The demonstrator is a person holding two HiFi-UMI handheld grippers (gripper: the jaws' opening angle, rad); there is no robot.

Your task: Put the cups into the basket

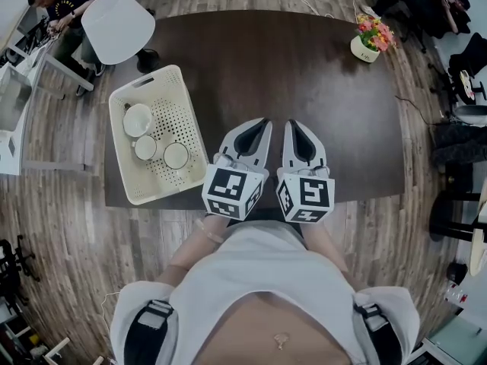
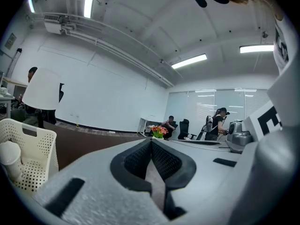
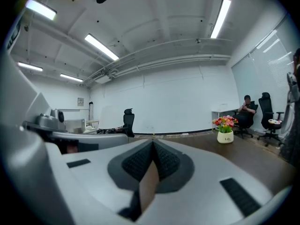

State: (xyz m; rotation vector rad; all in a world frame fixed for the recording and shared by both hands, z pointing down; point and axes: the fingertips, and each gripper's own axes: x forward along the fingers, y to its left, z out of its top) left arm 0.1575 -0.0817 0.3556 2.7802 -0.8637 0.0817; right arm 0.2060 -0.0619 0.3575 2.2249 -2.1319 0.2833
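Three white cups (image 1: 138,119) sit inside a cream, perforated basket (image 1: 169,77) at the left end of a dark table (image 1: 304,74). The largest is toward the far side, and two smaller ones lie side by side nearer the person. No cup shows on the bare table, so the task looks finished.

The cups look like glazed ceramic: stiff, smooth, probably slippery and liable to chip. They would best be pinched across the rim wall, one jaw inside and one outside, and set down gently. They stand close together, with little gap for a jaw between them.

The left gripper (image 1: 263,122) and the right gripper (image 1: 293,125) lie side by side over the table's near edge, just in front of the person's body and well apart from the basket. Each gripper's own view shows its jaws pressed together with nothing between them.

The middle and right of the table are bare, giving open room to move. A flower pot (image 1: 367,48) stands at the far right corner. A white chair (image 1: 118,25) stands beyond the basket, off the table's far left corner. The basket overhangs the table's left edge.
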